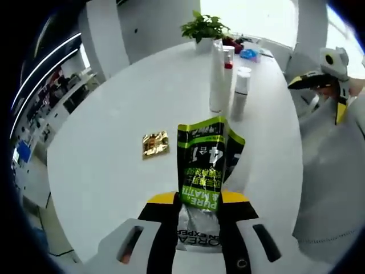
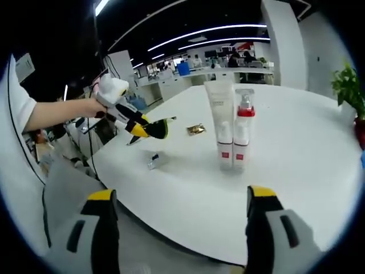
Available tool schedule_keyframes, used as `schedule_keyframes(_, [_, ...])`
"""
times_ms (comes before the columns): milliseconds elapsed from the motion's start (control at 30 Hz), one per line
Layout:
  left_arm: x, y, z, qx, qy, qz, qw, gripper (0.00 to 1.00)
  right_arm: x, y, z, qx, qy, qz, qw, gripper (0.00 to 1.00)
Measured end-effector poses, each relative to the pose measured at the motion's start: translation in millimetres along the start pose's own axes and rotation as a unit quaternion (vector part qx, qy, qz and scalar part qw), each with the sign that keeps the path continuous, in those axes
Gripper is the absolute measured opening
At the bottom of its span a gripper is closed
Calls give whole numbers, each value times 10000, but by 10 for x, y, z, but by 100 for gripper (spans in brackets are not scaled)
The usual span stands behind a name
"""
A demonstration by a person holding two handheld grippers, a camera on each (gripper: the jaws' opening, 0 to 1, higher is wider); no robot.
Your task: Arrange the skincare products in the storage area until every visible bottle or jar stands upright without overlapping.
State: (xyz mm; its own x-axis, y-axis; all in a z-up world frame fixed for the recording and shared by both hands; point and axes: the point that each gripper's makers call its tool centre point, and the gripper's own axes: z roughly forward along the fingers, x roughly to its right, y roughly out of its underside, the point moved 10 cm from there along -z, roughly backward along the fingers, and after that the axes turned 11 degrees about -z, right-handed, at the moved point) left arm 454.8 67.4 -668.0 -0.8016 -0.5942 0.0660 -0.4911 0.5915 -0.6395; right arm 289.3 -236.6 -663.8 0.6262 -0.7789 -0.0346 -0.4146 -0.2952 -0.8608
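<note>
Left gripper [image 1: 197, 208]: jaws closed on a green-and-black sachet [image 1: 204, 165], gripped at its lower portion, sachet standing up between the jaws above the near edge of the worktop [image 1: 114, 171]. In the right gripper view the same gripper [image 2: 153, 129] is held by a hand [image 2: 94, 107] with a bare forearm and a white sleeve, reaching in over the worktop's left edge, jaws pointing toward the worktop's middle. Right gripper [image 2: 182, 220]: jaws spread wide apart, nothing between them, positioned off the worktop's near edge. In the left gripper view it [image 1: 328, 74] sits beyond the right edge, held in a hand.
</note>
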Motion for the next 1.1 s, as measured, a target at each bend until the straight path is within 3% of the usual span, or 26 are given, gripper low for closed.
schedule_keyframes(300, [295, -70, -97, 178, 196, 189, 9995, 22, -58, -138, 66, 218, -265, -8, 9994, 87])
schedule_keyframes(1100, [1045, -258, -298, 635, 814, 808, 9914, 22, -131, -491, 248, 929, -1179, 393, 9879, 45])
